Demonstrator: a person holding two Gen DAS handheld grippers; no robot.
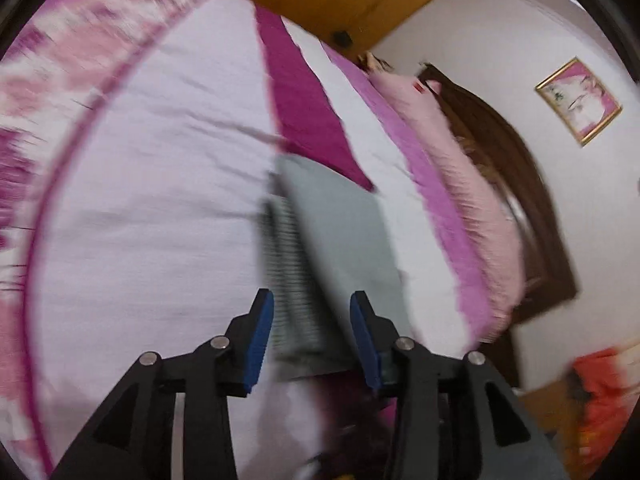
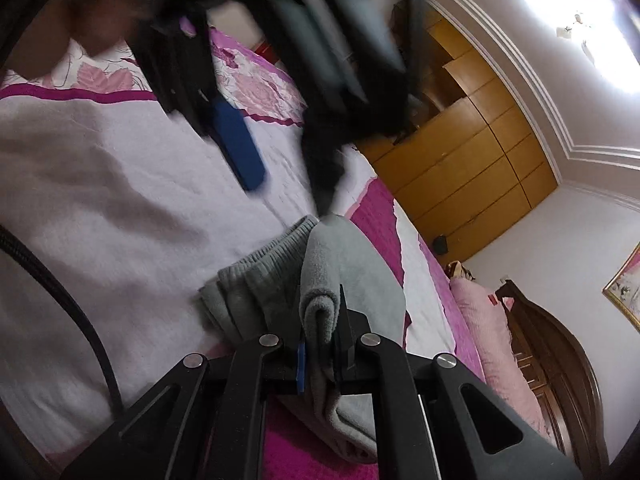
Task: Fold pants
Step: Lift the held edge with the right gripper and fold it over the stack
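Observation:
Grey pants (image 1: 336, 248) lie folded on the white and pink bedspread (image 1: 152, 200), ribbed waistband on the left. My left gripper (image 1: 312, 312) is open just above them, one blue pad on each side of the waistband edge. In the right wrist view my right gripper (image 2: 322, 320) is shut on a folded edge of the grey pants (image 2: 348, 264), with the elastic waistband bunched to the left. The left gripper's blue pad (image 2: 240, 144) hangs above the bed further away, blurred.
The bedspread (image 2: 100, 200) has magenta stripes and floral borders. Pink pillows (image 1: 460, 184) and a dark wooden headboard (image 1: 520, 200) stand at the right. A wooden wardrobe (image 2: 460, 168) lines the far wall. A framed picture (image 1: 578, 100) hangs on the wall. A black cable (image 2: 80, 320) crosses the bed.

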